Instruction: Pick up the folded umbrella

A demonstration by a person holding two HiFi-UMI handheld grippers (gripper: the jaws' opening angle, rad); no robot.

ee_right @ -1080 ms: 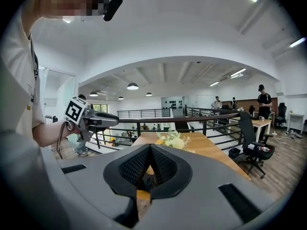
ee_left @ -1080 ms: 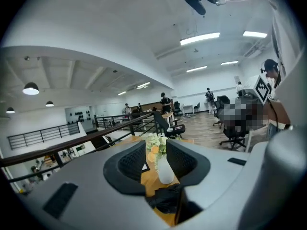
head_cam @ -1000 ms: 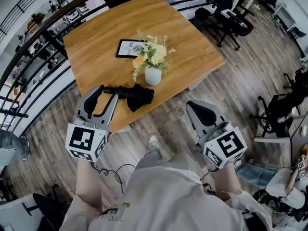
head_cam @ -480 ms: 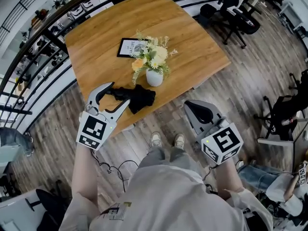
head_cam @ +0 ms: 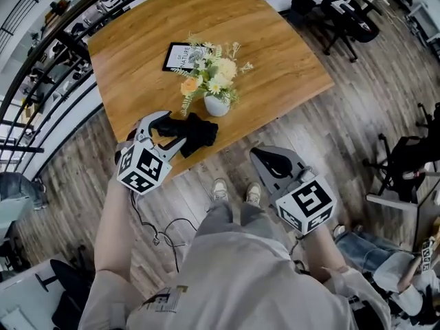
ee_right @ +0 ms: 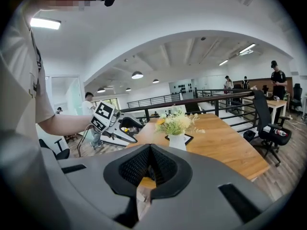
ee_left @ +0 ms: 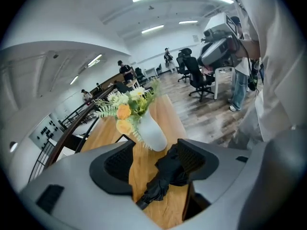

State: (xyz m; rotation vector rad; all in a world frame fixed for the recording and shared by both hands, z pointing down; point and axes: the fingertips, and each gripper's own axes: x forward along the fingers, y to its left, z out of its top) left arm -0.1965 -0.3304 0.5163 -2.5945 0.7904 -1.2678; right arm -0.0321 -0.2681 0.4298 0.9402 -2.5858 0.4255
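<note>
The folded black umbrella [head_cam: 187,130] lies near the wooden table's [head_cam: 275,53] front edge, just in front of the vase. My left gripper [head_cam: 163,130] has come down over the umbrella's handle end, and its jaws are opening with the umbrella between them. In the left gripper view the umbrella [ee_left: 164,177] runs slantwise between the two pads, close to the right pad [ee_left: 193,158], and neither pad presses on it. My right gripper [head_cam: 261,157] hangs off the table over the floor with its jaws together and nothing in them; in its own view the tips [ee_right: 149,148] meet.
A white vase of flowers [head_cam: 216,104] stands right behind the umbrella, and a framed card [head_cam: 179,56] lies further back. A black railing [head_cam: 48,81] runs along the table's left side. Office chairs [head_cam: 344,12] stand at the far right on the wood floor.
My left gripper dropped to the table and rolled, its jaws spreading around the umbrella's handle end. The right gripper sank a little and stayed closed.
</note>
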